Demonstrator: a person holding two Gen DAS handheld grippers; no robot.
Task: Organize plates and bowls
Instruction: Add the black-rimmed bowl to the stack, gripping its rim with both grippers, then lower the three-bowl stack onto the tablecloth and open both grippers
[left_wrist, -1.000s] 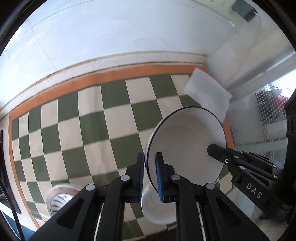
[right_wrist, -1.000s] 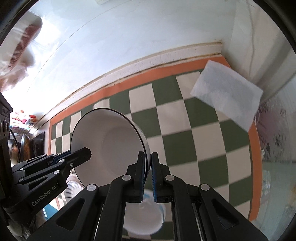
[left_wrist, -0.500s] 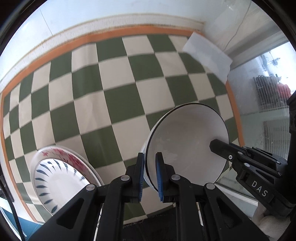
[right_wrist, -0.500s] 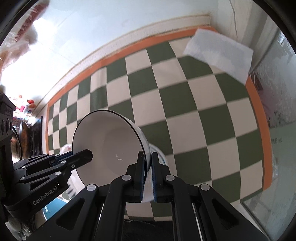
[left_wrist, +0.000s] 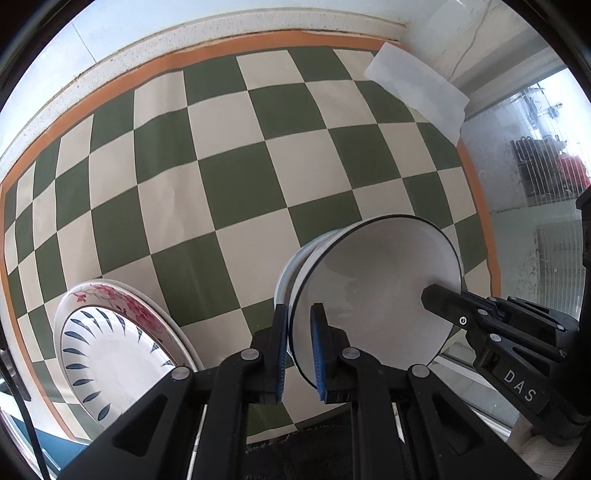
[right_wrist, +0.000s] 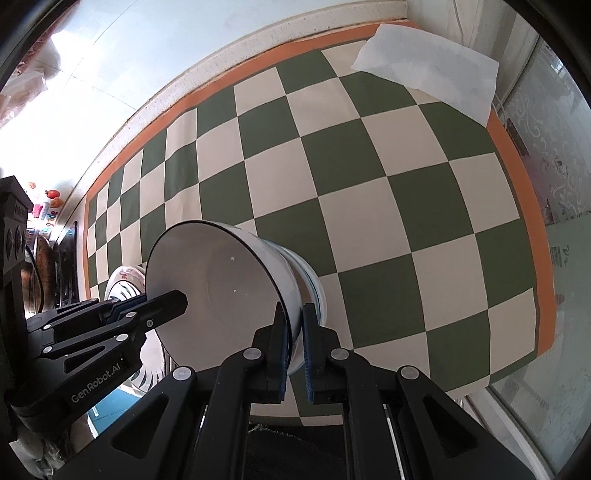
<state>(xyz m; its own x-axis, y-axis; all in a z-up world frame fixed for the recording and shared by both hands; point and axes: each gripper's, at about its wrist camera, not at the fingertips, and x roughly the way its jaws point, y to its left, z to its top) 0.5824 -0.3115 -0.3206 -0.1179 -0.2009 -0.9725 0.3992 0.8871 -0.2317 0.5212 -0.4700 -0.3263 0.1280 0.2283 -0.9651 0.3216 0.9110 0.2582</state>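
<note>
Both grippers hold one white bowl with a thin black rim (left_wrist: 376, 295) (right_wrist: 221, 291) by opposite edges. My left gripper (left_wrist: 298, 350) is shut on its rim, and my right gripper (right_wrist: 294, 347) is shut on the other side. The bowl is tilted and sits partly inside a second white bowl (left_wrist: 291, 266) (right_wrist: 310, 284) on the checkered mat. A stack of plates, a blue-leaf plate (left_wrist: 107, 354) on a red-flower plate (left_wrist: 122, 299), lies to the left.
The green-and-cream checkered mat with an orange border (left_wrist: 236, 173) (right_wrist: 369, 177) covers the counter. A white paper towel (left_wrist: 417, 88) (right_wrist: 432, 70) lies at the far right corner by the wall. A window (left_wrist: 546, 155) is at the right.
Both grippers have lowered the bowl toward the mat, onto the second bowl. The plate stack has come into fuller view at the left.
</note>
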